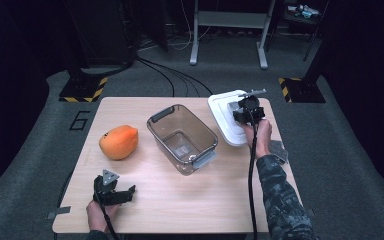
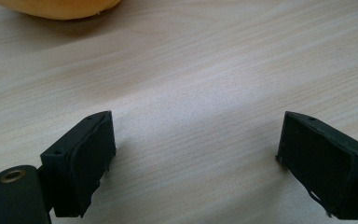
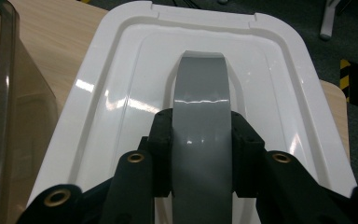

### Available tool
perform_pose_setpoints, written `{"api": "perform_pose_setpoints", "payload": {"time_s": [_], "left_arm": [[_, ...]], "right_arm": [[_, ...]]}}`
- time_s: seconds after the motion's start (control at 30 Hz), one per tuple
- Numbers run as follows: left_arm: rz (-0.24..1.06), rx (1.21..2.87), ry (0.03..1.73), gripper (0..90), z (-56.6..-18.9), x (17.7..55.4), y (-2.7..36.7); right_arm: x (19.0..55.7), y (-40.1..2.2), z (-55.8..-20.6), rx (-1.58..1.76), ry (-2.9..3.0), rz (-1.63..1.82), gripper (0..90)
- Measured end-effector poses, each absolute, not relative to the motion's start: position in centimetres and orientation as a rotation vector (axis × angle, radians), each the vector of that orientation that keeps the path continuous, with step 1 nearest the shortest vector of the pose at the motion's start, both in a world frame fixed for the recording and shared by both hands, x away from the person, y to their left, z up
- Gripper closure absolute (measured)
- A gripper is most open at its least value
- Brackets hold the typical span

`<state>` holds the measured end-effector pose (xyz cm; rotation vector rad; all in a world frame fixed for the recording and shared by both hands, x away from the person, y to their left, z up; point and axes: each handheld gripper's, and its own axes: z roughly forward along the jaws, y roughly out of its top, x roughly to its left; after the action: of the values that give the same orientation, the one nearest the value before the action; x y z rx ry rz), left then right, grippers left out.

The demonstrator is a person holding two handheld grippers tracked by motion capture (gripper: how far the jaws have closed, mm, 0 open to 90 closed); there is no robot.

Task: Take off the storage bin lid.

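Fingers of the right gripper (image 3: 200,154) are clamped on the grey handle (image 3: 199,116) of the white lid (image 3: 98,116), one black pad on each side of the strap. Lid lies flat at the far right corner of the wooden table (image 1: 180,200), just beside the clear storage bin (image 1: 182,137), which stands open and looks empty.

Left gripper (image 2: 191,163) rests low over bare wood near the front left edge, its pads spread wide with nothing between them. Orange plush toy (image 1: 119,142) sits to the left of the bin, apart from it.

Judgement: step in hand is the pick-up of the lid by its handle. Next move calls for a level lift, a carry across to the bin, and squaring the lid's rim with the bin's rim before lowering; a tilted lid may catch on the bin's grey latch (image 1: 204,159).
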<state>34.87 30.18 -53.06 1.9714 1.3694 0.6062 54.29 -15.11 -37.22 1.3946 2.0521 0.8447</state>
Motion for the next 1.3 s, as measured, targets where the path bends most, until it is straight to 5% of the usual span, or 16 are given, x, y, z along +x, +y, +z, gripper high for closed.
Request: {"api": "perform_pose_setpoints", "payload": {"time_s": [1.3], "left_arm": [[0.603,1.977,1.367,10.9,-53.0,34.9,30.2]], "right_arm": [[55.8,-13.2,-42.8,1.484,2.058,0.868,66.3]]}}
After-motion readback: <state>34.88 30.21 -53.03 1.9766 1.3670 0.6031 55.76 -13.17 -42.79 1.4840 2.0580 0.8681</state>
